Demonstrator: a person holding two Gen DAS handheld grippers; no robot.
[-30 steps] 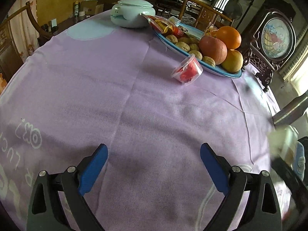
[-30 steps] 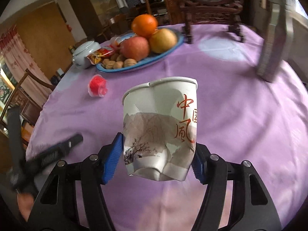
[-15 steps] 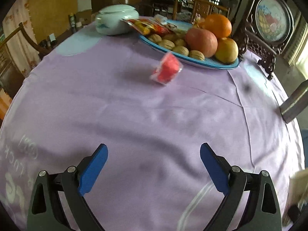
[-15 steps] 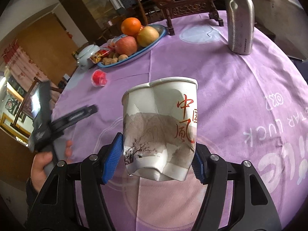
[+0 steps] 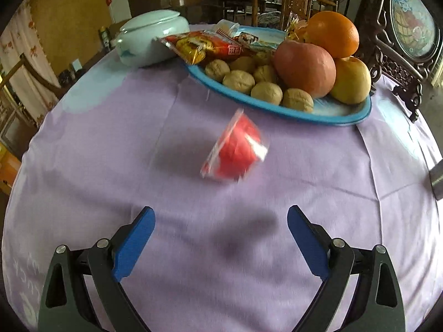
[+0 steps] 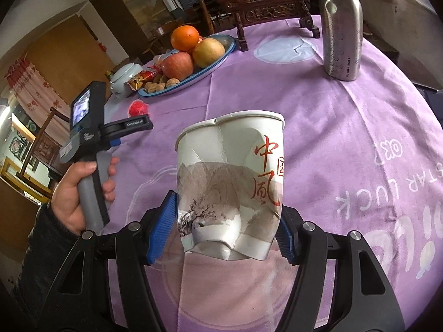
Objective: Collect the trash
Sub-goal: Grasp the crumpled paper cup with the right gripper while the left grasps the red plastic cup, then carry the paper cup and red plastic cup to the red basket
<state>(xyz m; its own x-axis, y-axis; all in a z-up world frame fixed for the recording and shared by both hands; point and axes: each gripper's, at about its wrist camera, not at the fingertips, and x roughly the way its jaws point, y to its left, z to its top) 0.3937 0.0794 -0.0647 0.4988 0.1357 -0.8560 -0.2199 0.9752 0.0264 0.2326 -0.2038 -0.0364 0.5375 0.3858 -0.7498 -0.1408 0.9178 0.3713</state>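
Observation:
A small clear plastic cup with red contents (image 5: 235, 149) lies tipped on the purple tablecloth, a short way ahead of my left gripper (image 5: 221, 221), which is open and empty. The red cup also shows in the right wrist view (image 6: 138, 108), just beyond the left gripper (image 6: 133, 124). My right gripper (image 6: 227, 227) is shut on a crumpled white paper cup (image 6: 231, 182) with red characters and an ink landscape, held upright above the table.
A blue oval plate (image 5: 318, 110) with walnuts, apple, orange and snack packets stands behind the red cup. A pale green lidded jar (image 5: 146, 41) is at far left. A steel bottle (image 6: 342, 25) and carved wooden stand (image 6: 265, 5) are at the far right.
My left gripper has moved forward toward the red cup, which now looks much larger and nearer. My right gripper has drawn back with the paper cup still in it.

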